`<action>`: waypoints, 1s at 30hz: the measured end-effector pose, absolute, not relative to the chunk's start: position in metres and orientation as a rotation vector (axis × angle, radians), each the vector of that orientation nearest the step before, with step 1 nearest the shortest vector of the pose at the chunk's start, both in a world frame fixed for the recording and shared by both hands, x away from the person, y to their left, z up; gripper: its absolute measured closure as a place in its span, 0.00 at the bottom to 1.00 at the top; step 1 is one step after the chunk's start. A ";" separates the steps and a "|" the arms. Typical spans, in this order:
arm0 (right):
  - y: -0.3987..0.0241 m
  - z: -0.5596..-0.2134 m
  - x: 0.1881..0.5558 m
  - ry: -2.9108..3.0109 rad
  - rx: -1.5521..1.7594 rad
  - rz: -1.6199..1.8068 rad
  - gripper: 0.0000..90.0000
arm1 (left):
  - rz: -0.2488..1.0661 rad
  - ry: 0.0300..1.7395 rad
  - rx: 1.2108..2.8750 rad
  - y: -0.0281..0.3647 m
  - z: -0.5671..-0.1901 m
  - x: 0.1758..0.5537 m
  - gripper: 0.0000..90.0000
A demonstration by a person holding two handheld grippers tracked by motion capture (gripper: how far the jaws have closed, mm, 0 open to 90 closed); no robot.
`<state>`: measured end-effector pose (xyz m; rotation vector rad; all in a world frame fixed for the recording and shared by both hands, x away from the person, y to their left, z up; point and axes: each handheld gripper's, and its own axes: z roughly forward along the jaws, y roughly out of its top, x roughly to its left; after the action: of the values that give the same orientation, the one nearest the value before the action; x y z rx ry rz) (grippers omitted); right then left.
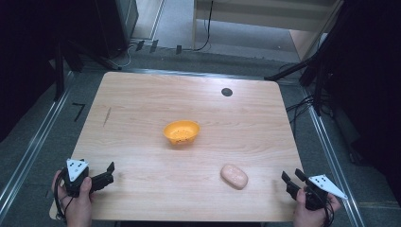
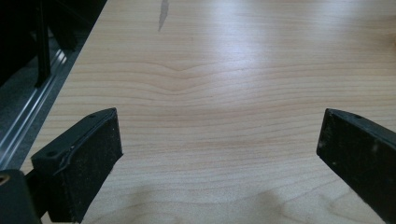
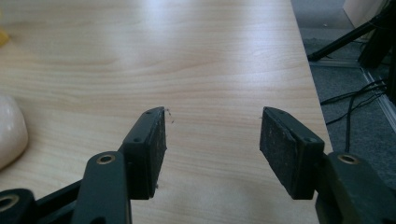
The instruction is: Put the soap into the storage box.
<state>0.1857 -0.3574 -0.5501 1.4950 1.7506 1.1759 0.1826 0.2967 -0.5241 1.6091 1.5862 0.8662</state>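
An orange bowl (image 1: 181, 132) with small holes sits near the middle of the wooden table (image 1: 142, 104). A pale pink oval object (image 1: 234, 176) lies toward the front right; its rounded edge (image 3: 10, 133) shows at the left of the right gripper view. My left gripper (image 1: 111, 172) rests at the front left corner, held by a hand, jaws wide apart over bare wood (image 2: 219, 135). At the front right edge my right gripper (image 1: 293, 178) stands open with nothing between its pads (image 3: 212, 135), to the right of the pink object and apart from it.
A small black round disc (image 1: 227, 92) lies at the table's far right. A dark streak (image 1: 107, 117) marks the wood at the far left. Metal rails, tripod legs and cables (image 1: 302, 101) run along the floor beside the table's right edge (image 3: 310, 70).
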 end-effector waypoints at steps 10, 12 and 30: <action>-0.350 -0.550 0.186 1.838 1.355 1.019 0.52 | 0.829 1.594 1.598 0.300 -0.524 0.183 0.01; -0.353 -0.550 0.187 1.905 1.298 1.094 0.51 | 0.830 1.589 1.609 0.299 -0.524 0.184 0.00; -0.334 -0.532 0.192 2.152 1.136 0.983 0.59 | 0.904 1.506 1.696 0.291 -0.524 0.188 0.00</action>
<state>0.1916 -0.3341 -0.5323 1.1360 2.1519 0.9829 0.1877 0.2911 -0.5240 1.6962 1.5064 0.9040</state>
